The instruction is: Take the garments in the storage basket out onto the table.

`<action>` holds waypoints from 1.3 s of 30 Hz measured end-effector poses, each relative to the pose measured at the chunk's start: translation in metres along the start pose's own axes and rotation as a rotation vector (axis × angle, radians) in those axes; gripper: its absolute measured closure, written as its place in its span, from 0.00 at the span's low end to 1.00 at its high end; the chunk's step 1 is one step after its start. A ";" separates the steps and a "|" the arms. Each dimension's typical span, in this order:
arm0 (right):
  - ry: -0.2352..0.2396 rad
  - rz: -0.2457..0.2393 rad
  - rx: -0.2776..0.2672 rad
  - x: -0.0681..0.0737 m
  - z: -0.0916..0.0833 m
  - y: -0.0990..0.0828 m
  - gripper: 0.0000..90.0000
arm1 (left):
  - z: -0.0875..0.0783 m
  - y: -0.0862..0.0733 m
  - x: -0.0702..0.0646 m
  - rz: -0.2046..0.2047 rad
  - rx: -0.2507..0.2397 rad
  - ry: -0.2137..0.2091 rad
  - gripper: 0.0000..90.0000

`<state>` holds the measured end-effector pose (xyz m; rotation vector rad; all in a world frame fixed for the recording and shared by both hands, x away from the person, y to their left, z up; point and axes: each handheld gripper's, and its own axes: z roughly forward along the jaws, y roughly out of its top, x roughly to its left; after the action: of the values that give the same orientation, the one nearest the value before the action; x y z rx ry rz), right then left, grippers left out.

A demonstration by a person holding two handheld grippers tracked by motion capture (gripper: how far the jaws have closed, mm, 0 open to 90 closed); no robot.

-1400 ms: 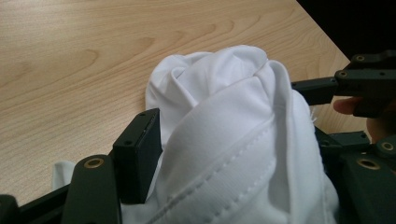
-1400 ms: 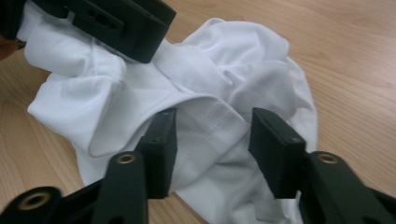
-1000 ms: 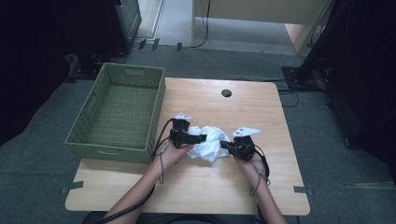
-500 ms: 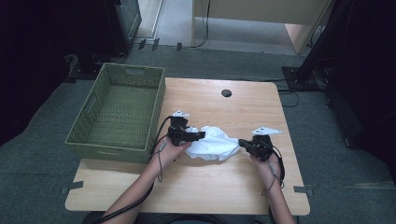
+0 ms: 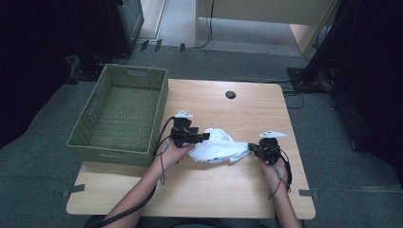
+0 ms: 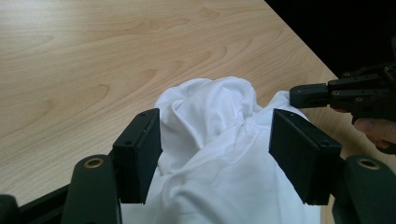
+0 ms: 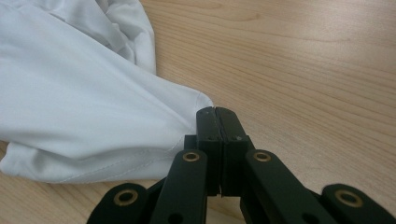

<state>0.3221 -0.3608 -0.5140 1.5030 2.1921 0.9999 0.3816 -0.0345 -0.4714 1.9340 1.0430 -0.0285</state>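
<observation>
- White cloth (image 5: pixel 217 147) sits on the tabletop (image 5: pixel 228 190), centre of the high view, just right of the green woven basket (image 5: pixel 119 114) but not touching it.
- I've got the left claw (image 5: pixel 202 137) at the cloth's left end. In the left gripper view its jaws stand partly open on either side of the bunched cloth (image 6: pixel 215 154). The left pad looks to touch the fabric, the right pad is close beside it; I can't tell if either presses.
- Right claw (image 5: pixel 251 148) is at the cloth's right tip, centre right of the high view. In the right gripper view the right claw (image 7: pixel 217 112) has its jaws fully together, and a corner of the cloth (image 7: pixel 84 116) runs into them. It's pinching that corner.
- Cloth is drawn out into a taut point toward the right claw; the rest is a crumpled mound by the left one.
- The left gripper view also shows the right claw (image 6: pixel 303 95) at the right edge, gripping the far end of the cloth.
- Basket overhangs the tabletop's left edge. A small dark round hole (image 5: pixel 230 94) is in the tabletop near the top edge, well apart from the cloth.
</observation>
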 end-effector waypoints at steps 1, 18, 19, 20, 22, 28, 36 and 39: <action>0.005 0.003 -0.003 0.000 0.000 0.000 1.00 | -0.001 0.000 0.000 0.004 0.001 0.004 0.39; 0.085 -0.036 -0.058 0.017 -0.009 0.011 0.73 | -0.008 -0.007 -0.006 0.095 0.012 0.052 0.39; 0.089 -0.040 -0.061 0.018 -0.008 0.011 0.71 | -0.008 -0.008 -0.006 0.094 0.017 0.049 0.40; 0.089 -0.040 -0.061 0.018 -0.008 0.011 0.71 | -0.008 -0.008 -0.006 0.094 0.017 0.049 0.43; 0.097 -0.045 -0.067 0.022 -0.005 0.012 0.67 | -0.008 -0.011 -0.005 0.089 0.029 0.047 0.46; 0.122 -0.045 -0.073 0.027 0.002 0.016 0.63 | -0.012 -0.012 -0.003 0.057 0.031 0.061 0.42; 0.158 -0.040 -0.074 0.036 0.005 0.020 0.60 | -0.016 -0.015 -0.004 0.090 0.021 0.085 0.32; 0.162 -0.058 -0.078 0.039 0.005 0.022 0.60 | -0.019 -0.016 -0.005 0.097 -0.008 0.102 0.32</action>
<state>0.3241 -0.3188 -0.4969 1.3600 2.2625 1.2113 0.3608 -0.0205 -0.4694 1.9939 1.0130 0.1300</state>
